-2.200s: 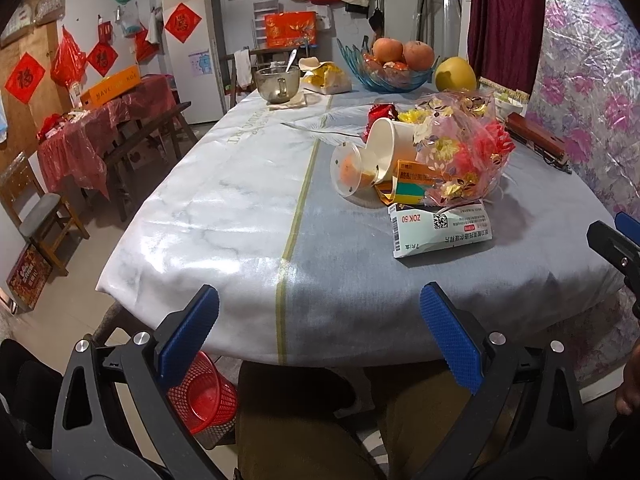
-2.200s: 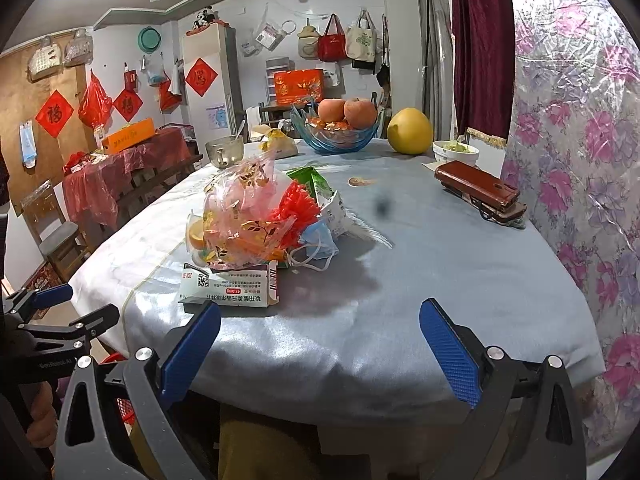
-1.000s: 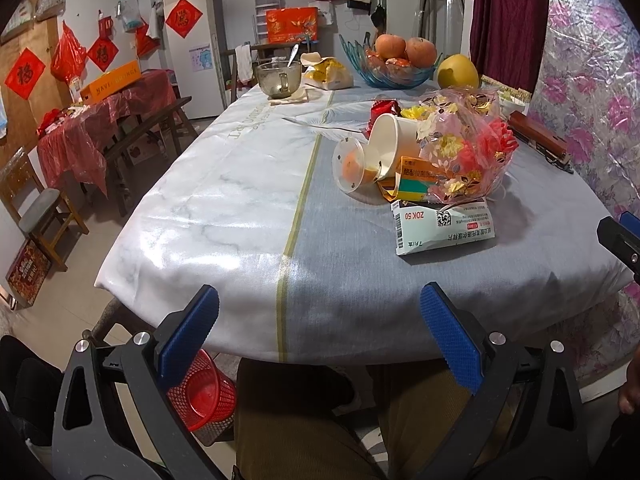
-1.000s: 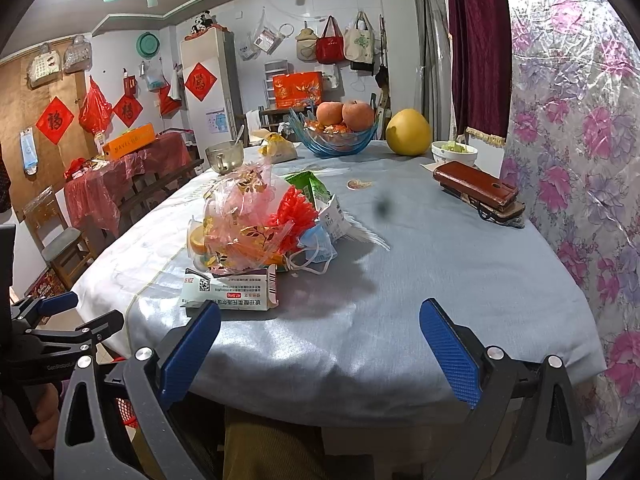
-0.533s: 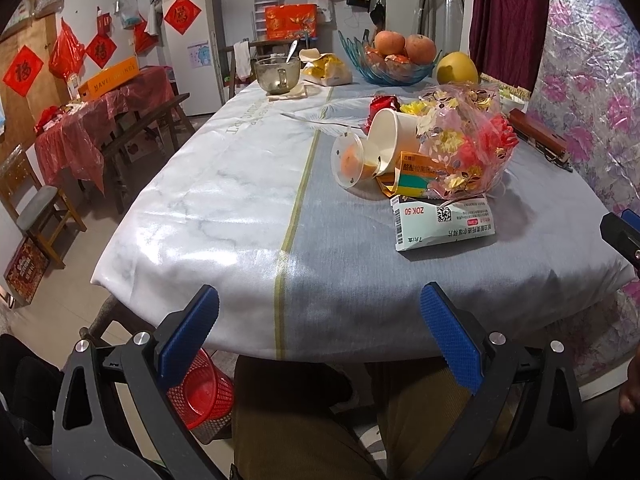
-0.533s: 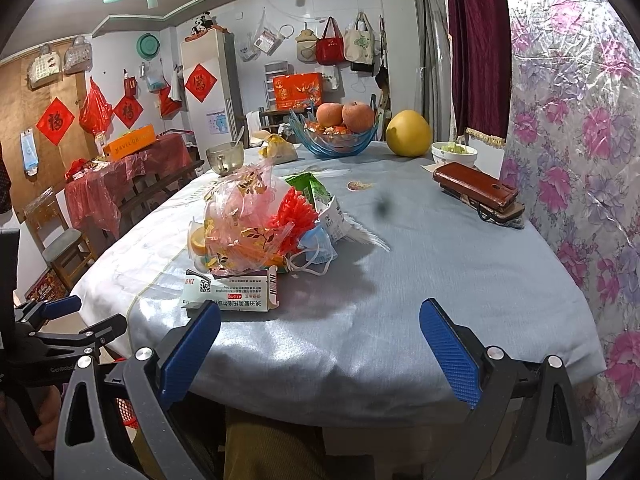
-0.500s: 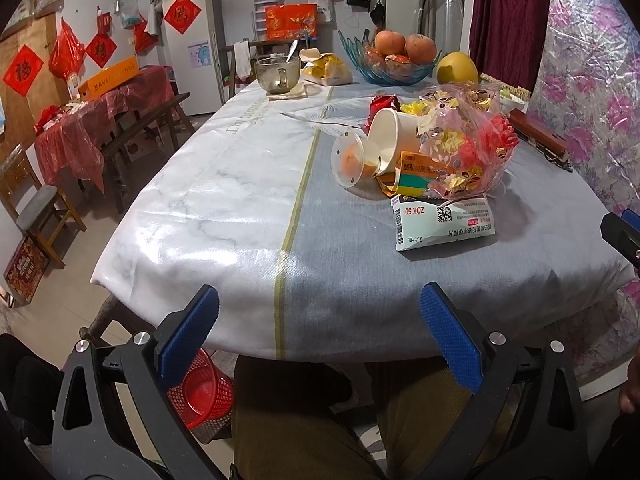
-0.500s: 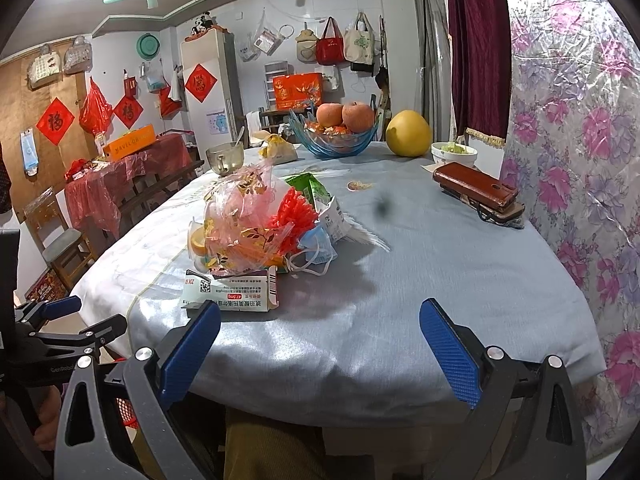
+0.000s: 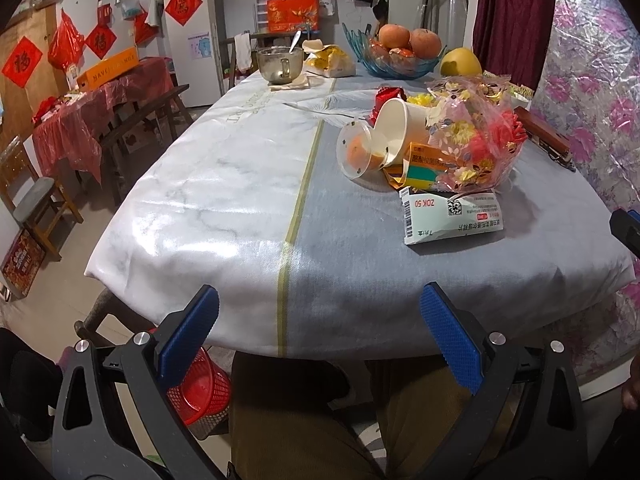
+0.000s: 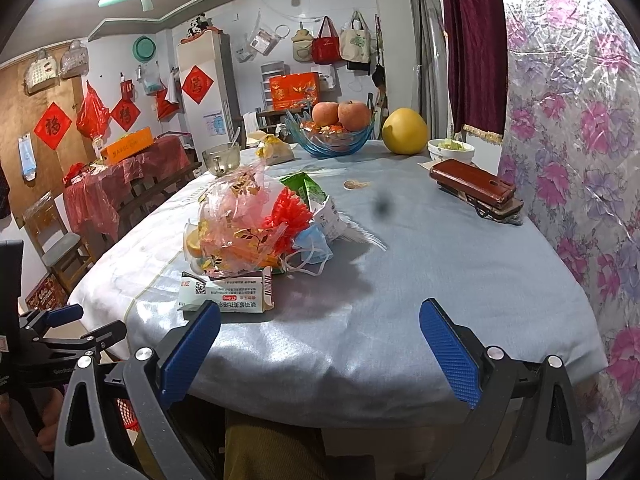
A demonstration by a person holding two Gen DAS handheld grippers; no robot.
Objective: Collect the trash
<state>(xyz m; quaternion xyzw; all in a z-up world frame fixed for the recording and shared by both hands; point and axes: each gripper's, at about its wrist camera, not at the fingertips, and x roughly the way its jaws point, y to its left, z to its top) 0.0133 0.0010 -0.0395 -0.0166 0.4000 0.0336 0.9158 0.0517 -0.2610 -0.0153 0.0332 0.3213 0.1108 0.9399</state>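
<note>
Risk: the trash sits as one loose heap; pulling the flat white cardboard medicine box (image 9: pixel 452 220) from the near edge could drag the crinkled pink floral cellophane wrapper (image 9: pixel 476 136) resting on it. The tipped white paper cup (image 9: pixel 400 128) and clear plastic cup with orange residue (image 9: pixel 356 152) may roll or spill on the grey tabletop (image 9: pixel 320 248). Blue face mask (image 10: pixel 314 242) loops could snag.

Heap lies centre-right, well short of the blue glass fruit bowl (image 9: pixel 400 66). Red mesh bin (image 9: pixel 200 392) on the floor, near left. Left gripper (image 9: pixel 320 328) and right gripper (image 10: pixel 320 332): fingers spread, empty, near the table's edge.
</note>
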